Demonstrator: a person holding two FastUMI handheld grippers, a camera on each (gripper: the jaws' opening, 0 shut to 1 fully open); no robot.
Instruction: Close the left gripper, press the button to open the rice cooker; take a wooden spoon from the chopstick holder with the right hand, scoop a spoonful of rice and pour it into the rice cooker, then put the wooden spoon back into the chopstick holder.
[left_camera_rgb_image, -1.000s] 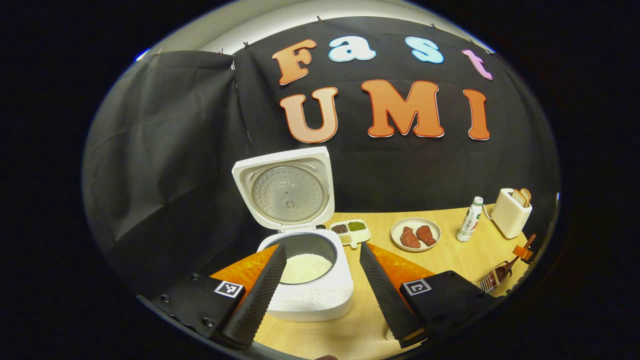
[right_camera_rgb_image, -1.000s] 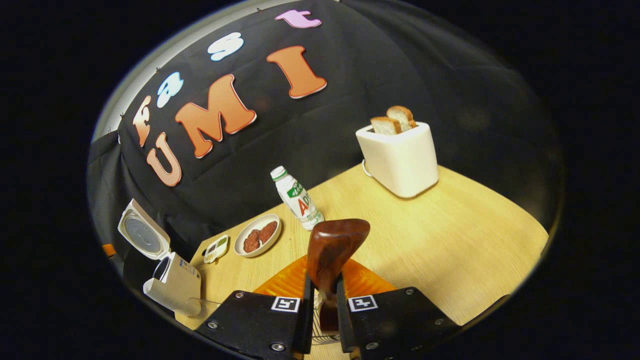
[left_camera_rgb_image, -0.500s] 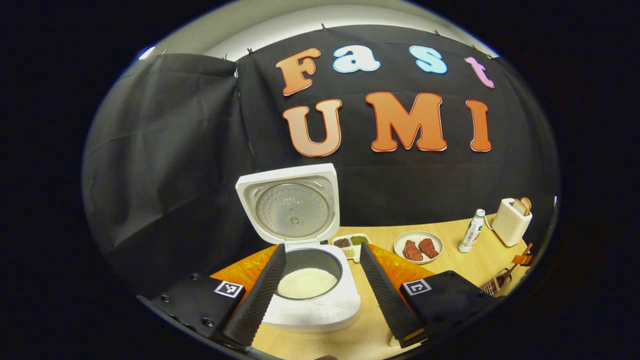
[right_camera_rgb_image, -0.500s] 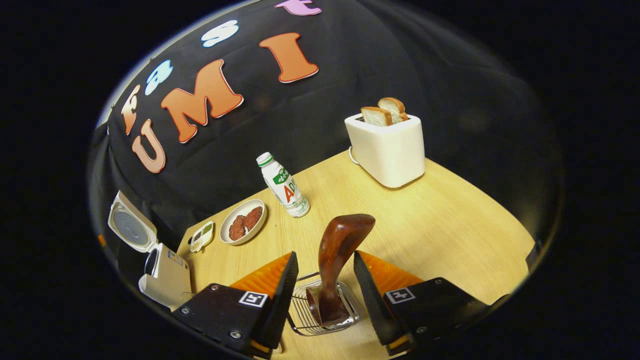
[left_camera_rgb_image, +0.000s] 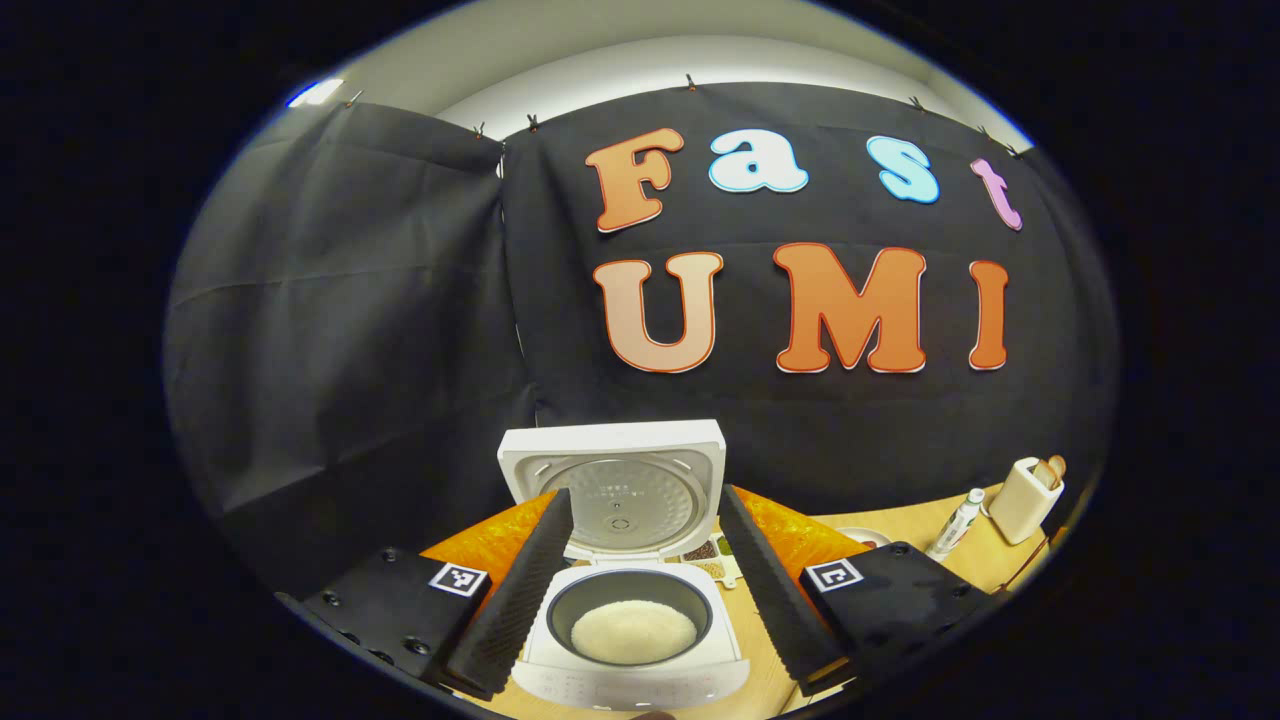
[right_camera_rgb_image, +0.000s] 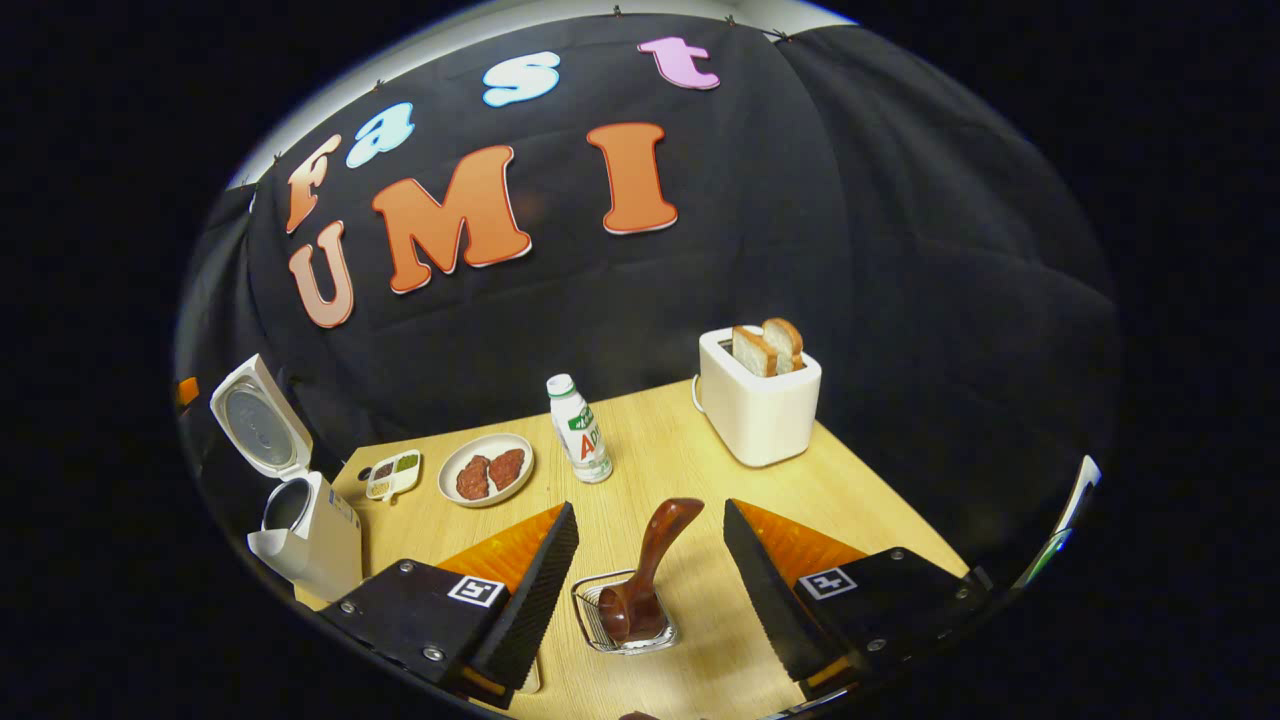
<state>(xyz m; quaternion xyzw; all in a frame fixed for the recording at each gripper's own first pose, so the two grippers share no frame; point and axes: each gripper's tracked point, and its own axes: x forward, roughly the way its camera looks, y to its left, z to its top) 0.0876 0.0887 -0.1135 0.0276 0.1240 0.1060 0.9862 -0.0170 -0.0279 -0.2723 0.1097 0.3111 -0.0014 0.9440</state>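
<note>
The white rice cooker (left_camera_rgb_image: 640, 660) stands with its lid (left_camera_rgb_image: 615, 495) raised, white rice (left_camera_rgb_image: 633, 631) lying in its inner pot. My left gripper (left_camera_rgb_image: 642, 505) is open above and in front of it, holding nothing. In the right gripper view the same rice cooker (right_camera_rgb_image: 305, 520) is at the far left. A dark wooden spoon (right_camera_rgb_image: 650, 570) stands handle-up in the wire chopstick holder (right_camera_rgb_image: 620, 615) on the table. My right gripper (right_camera_rgb_image: 650, 520) is open, its fingers on either side of the spoon and apart from it.
On the wooden table (right_camera_rgb_image: 700, 470) stand a white toaster (right_camera_rgb_image: 758, 400) with two bread slices, a small bottle (right_camera_rgb_image: 578, 428), a plate with two pieces of meat (right_camera_rgb_image: 486, 470) and a small divided dish of grains (right_camera_rgb_image: 392, 474). Black cloth closes the back.
My right gripper opened, let go of the spoon and pulled back; the spoon now stands in the holder. My left gripper drew back and tilted upward from the cooker.
</note>
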